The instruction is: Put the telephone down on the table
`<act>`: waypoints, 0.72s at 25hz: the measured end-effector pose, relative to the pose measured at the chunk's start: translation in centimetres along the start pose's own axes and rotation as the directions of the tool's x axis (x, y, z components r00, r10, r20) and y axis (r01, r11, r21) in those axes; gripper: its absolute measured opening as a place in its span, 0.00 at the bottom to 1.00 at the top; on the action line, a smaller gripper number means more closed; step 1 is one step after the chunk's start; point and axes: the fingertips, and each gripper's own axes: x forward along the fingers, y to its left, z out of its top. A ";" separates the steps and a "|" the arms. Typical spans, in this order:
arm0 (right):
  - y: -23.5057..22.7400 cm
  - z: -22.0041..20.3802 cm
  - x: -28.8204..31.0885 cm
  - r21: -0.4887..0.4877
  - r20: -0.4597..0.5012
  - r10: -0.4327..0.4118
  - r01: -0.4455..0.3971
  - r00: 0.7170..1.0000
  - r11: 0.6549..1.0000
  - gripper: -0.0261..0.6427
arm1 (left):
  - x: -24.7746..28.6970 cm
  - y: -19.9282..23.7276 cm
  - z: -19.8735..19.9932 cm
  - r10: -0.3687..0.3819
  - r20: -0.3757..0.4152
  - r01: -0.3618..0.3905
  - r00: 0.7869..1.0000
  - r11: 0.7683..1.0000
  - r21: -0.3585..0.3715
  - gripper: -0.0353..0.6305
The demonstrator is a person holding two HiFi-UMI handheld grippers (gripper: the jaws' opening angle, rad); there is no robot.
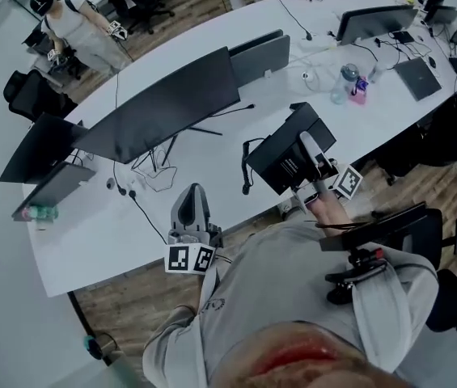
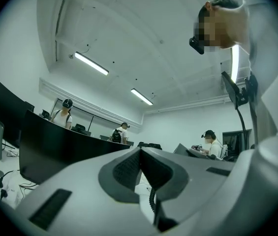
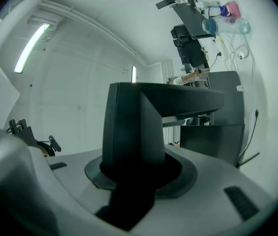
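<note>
The black desk telephone [image 1: 281, 156] is held up in the air over the near edge of the white table [image 1: 107, 233]. My right gripper [image 1: 315, 162] is shut on its right side. In the right gripper view the phone's dark body [image 3: 134, 127] fills the space between the jaws of my right gripper [image 3: 141, 173]. Its coiled cord [image 1: 247, 168] hangs off the left end. My left gripper [image 1: 192, 208] points over the table edge to the phone's left, apart from it. In the left gripper view my left gripper [image 2: 139, 154] has its tips touching, with a piece of coiled cord [image 2: 153, 200] showing below them.
A wide dark monitor [image 1: 163, 107] stands mid-table with loose cables [image 1: 151, 168] in front. Beyond are a second screen [image 1: 260, 55], a clear bottle [image 1: 345, 83], another monitor [image 1: 374, 21] and a laptop [image 1: 416, 78]. An office chair [image 1: 390, 233] is at my right. Other people work in the room.
</note>
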 end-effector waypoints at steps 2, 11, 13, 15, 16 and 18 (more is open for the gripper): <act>-1.1 0.6 1.1 0.026 -0.011 0.002 -0.002 1.000 1.000 0.28 | 1.3 -0.1 0.0 0.017 -0.003 -0.017 1.000 1.000 0.003 0.07; -5.3 3.8 4.5 0.040 -0.112 -0.003 0.008 0.994 0.999 0.28 | 7.5 0.1 -1.3 0.086 -0.039 -0.090 0.996 0.988 -0.124 0.07; -6.1 4.7 5.4 0.050 -0.133 0.001 0.005 0.991 0.999 0.28 | 8.7 0.2 -1.4 0.112 -0.051 -0.117 0.992 0.987 -0.106 0.07; -6.9 5.7 6.3 0.074 -0.144 0.009 0.002 0.990 0.997 0.28 | 10.1 0.4 -1.7 0.137 -0.062 -0.143 0.989 0.986 -0.089 0.07; -7.4 6.2 6.7 0.086 -0.147 0.011 0.002 0.989 0.996 0.28 | 10.8 0.5 -1.8 0.151 -0.066 -0.156 0.986 0.985 -0.078 0.07; -8.3 7.1 7.6 0.103 -0.158 0.014 0.002 0.987 0.995 0.28 | 12.2 0.8 -1.9 0.177 -0.065 -0.181 0.982 0.982 -0.060 0.07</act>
